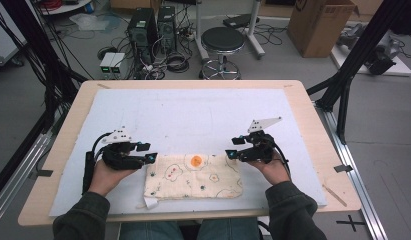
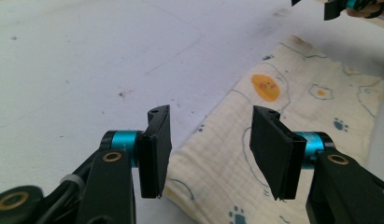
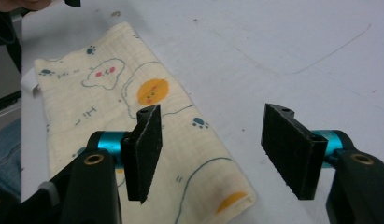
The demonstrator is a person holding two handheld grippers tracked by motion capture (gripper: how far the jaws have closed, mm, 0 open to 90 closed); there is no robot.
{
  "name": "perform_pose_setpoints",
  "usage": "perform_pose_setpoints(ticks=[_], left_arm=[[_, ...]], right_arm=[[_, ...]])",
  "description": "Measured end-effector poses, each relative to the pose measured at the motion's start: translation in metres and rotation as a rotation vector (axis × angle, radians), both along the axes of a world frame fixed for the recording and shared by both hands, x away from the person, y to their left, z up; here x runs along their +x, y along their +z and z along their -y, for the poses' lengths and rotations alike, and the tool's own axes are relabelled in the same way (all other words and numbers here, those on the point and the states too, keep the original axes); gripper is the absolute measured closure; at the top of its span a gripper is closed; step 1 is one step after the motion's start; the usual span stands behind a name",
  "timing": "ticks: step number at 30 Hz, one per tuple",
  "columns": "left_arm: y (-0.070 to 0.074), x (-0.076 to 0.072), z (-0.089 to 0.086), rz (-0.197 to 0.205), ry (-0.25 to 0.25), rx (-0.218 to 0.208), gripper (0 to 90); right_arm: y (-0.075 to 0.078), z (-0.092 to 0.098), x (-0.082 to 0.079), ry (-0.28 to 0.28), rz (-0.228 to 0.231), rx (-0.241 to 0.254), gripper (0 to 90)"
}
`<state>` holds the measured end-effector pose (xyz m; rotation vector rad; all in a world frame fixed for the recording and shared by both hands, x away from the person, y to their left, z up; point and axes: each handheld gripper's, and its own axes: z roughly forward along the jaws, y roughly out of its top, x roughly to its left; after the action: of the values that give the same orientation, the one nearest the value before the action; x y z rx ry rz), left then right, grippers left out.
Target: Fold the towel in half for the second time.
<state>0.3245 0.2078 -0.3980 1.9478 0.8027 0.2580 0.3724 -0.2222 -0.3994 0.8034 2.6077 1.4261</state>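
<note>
We hold the left gripper point(image 1: 151, 158) and the right gripper point(image 1: 231, 154) at the two far corners of the folded printed cloth point(image 1: 193, 176), which lies flat on the white mat point(image 1: 193, 110) near us. Both have jaws apart, holding nothing. We think a jaw could catch only the top layer, so the fold would open.

A wooden tabletop point(image 1: 313, 125) carries a white mat point(image 1: 193, 115) over most of it. A folded cloth point(image 1: 193, 177) lies flat on the mat's near edge.
</note>
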Motion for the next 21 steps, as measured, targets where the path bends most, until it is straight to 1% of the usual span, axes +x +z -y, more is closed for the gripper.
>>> perform_pose_setpoints(ticks=[1, 3, 4, 5, 6, 7, 8, 9, 11, 12, 14, 15, 16, 17, 18, 21], left_arm=[[-0.002, 0.005, 0.001, -0.013, 0.01, 0.015, 48.6], [-0.005, 0.01, 0.002, -0.021, 0.01, 0.035, 48.7], [-0.005, 0.01, 0.002, -0.021, 0.01, 0.035, 48.9], [-0.007, 0.012, 0.003, -0.03, 0.016, 0.037, 48.9], [-0.012, 0.017, 0.003, -0.049, 0.022, 0.046, 49.0], [-0.014, 0.019, 0.004, -0.058, 0.022, 0.049, 49.1], [-0.014, 0.019, 0.004, -0.058, 0.022, 0.049, 49.3], [-0.016, 0.022, 0.004, -0.068, 0.023, 0.046, 49.7], [-0.017, 0.023, 0.004, -0.076, 0.024, 0.042, 50.1], [-0.018, 0.024, 0.005, -0.079, 0.026, 0.051, 50.2], [-0.019, 0.024, 0.005, -0.084, 0.022, 0.052, 50.3], [-0.02, 0.024, 0.005, -0.093, 0.021, 0.053, 50.5], [-0.021, 0.025, 0.005, -0.092, 0.018, 0.058, 50.5], [-0.021, 0.025, 0.006, -0.097, 0.019, 0.053, 50.5], [-0.022, 0.026, 0.006, -0.104, 0.01, 0.059, 51.2], [-0.023, 0.026, 0.007, -0.109, 0.004, 0.063, 53.7]], right_arm=[[-0.001, 0.001, 0.002, -0.003, -0.013, -0.002, 41.2], [-0.005, 0.001, 0.006, -0.009, -0.032, -0.013, 44.5], [-0.007, 0.002, 0.008, -0.012, -0.042, -0.022, 46.2], [-0.007, 0.002, 0.008, -0.012, -0.042, -0.022, 46.2], [-0.01, 0.002, 0.011, -0.015, -0.068, -0.036, 48.6], [-0.011, 0.002, 0.013, -0.016, -0.069, -0.042, 49.2], [-0.011, 0.002, 0.013, -0.016, -0.069, -0.042, 49.2], [-0.013, 0.002, 0.015, -0.014, -0.089, -0.044, 51.0], [-0.015, 0.002, 0.016, -0.015, -0.101, -0.043, 51.4], [-0.016, 0.002, 0.017, -0.014, -0.109, -0.047, 51.7], [-0.017, 0.001, 0.017, -0.009, -0.115, -0.051, 51.8], [-0.019, 0.0, 0.017, -0.006, -0.134, -0.063, 51.8], [-0.02, 0.0, 0.018, -0.002, -0.138, -0.065, 51.8], [-0.02, 0.0, 0.018, -0.002, -0.138, -0.065, 51.8], [-0.022, -0.001, 0.019, 0.0, -0.153, -0.077, 51.8], [-0.024, -0.001, 0.02, 0.006, -0.17, -0.08, 52.7]])
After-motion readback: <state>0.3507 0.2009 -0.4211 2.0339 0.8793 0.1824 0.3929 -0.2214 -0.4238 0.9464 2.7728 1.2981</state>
